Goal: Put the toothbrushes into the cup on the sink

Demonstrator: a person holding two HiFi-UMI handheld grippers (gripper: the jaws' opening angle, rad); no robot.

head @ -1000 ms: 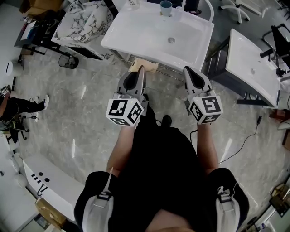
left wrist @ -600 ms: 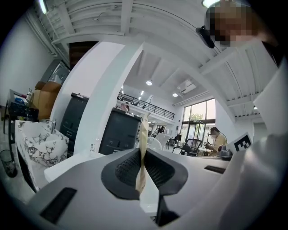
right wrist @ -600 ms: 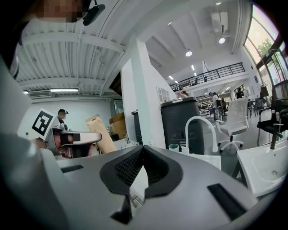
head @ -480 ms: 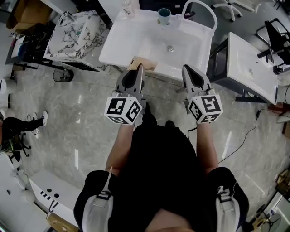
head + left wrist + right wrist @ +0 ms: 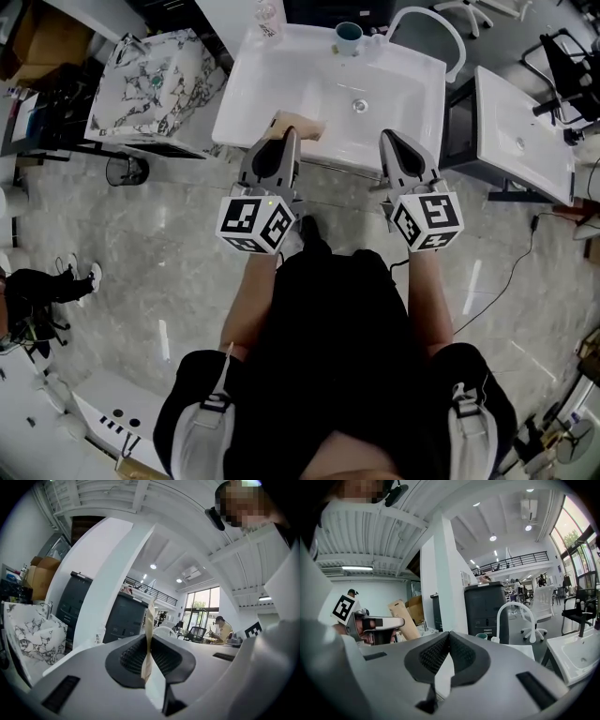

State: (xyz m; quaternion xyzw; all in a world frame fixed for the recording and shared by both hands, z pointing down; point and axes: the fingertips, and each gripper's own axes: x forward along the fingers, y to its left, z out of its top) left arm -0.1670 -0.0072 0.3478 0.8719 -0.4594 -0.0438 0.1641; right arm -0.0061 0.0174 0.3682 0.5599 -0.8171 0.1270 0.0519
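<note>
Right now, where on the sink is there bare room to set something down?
The sink is bare around the drain and along its left rim. The back rim is crowded: bottle, cup, faucet. A tan card in the left gripper hides part of the front edge.

Teal cup [image 5: 349, 36] upright, back rim of white sink [image 5: 272, 89]

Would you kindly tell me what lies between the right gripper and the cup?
Only the bare white sink basin with its drain, seen in the head view.
</note>
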